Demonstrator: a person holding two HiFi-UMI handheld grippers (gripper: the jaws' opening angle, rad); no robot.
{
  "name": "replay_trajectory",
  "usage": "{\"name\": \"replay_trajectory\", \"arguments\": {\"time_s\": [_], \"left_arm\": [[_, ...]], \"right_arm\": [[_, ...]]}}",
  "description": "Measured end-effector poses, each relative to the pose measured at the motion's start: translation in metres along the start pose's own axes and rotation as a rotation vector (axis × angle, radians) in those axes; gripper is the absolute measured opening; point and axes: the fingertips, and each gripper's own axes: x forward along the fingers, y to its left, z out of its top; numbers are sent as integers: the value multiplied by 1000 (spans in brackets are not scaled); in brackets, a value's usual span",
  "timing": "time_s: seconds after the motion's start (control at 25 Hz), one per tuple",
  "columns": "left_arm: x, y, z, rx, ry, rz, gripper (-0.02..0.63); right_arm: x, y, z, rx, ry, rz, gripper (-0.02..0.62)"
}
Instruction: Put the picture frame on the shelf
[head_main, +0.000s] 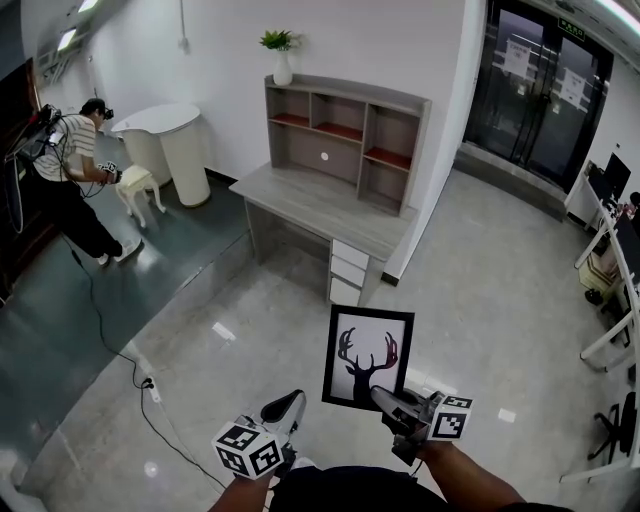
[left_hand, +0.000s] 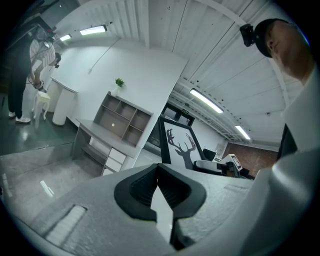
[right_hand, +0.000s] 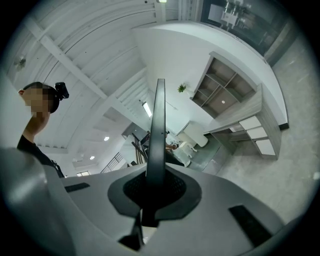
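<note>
Right gripper (head_main: 382, 396) clamps the picture frame (head_main: 367, 350) upright — left gripper (head_main: 290, 403) (lowered alongside) pinched closed, empty.

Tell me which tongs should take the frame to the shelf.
Right. The right tongs are shut on the frame's lower edge and hold it upright. The left tongs are shut on nothing, apart from the frame. The shelf stands ahead across the floor.
</note>
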Motion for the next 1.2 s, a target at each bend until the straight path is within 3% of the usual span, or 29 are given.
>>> {"name": "replay_trajectory", "arguments": {"time_s": [0.32,0.6,1.2], "left_arm": [[-26,49,11,16,10,-13,9],[-46,91,15,-6,22,15,9],[-42,173,46,-44,-39,135,9]], "right_arm": [[53,0,-10,41,-34,6,22],[95,-6,-25,76,6,-8,22],[192,-47,11,66,52,62,21]]}}
